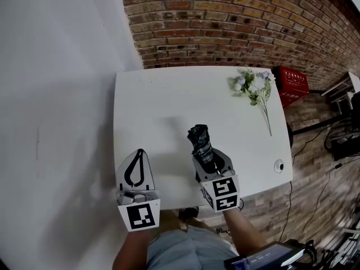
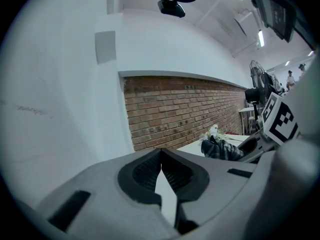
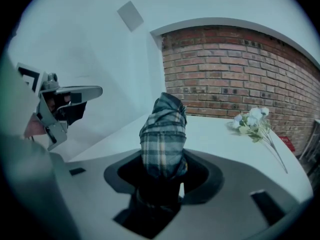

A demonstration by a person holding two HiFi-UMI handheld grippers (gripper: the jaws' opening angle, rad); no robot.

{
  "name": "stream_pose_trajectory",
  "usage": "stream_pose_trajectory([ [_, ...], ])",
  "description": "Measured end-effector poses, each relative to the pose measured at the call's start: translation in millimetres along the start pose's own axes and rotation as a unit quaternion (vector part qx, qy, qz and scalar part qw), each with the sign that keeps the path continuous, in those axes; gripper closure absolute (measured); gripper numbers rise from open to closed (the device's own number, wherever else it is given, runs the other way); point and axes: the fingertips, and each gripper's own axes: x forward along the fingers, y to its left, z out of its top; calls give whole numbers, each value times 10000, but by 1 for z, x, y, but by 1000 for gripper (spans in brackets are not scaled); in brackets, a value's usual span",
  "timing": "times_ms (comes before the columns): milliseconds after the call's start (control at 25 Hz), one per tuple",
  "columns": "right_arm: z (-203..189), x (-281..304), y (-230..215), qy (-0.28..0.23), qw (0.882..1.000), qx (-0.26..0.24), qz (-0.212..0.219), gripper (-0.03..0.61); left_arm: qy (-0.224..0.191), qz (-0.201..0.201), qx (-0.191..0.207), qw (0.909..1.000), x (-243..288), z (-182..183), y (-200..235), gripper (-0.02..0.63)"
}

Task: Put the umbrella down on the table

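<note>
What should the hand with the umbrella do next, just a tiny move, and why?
Probably lower the right gripper a bit, until the umbrella rests on the table. The jaws are clamped on the folded plaid umbrella, which seems to hang just above a bare patch of table, well away from the flowers.

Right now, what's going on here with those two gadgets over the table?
A person stands at a white table with a hand-held gripper in each hand. The right gripper has its jaws closed on a folded plaid umbrella, held above the near part of the table and not yet laid down. The left gripper is beside it, jaws together with nothing in them. A bunch of flowers lies near the table's far right corner.
</note>
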Motion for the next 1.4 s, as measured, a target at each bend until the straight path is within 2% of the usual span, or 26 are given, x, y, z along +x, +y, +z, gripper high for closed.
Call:
stream_pose_trajectory([
  [720, -27, 23, -8, 442, 9989, 128, 69, 374, 92, -14, -24, 10000, 13, -9, -3, 606],
  [1400, -54, 45, -9, 1192, 9925, 193, 183, 353, 208, 102, -3, 9997, 18, -10, 3, 606],
])
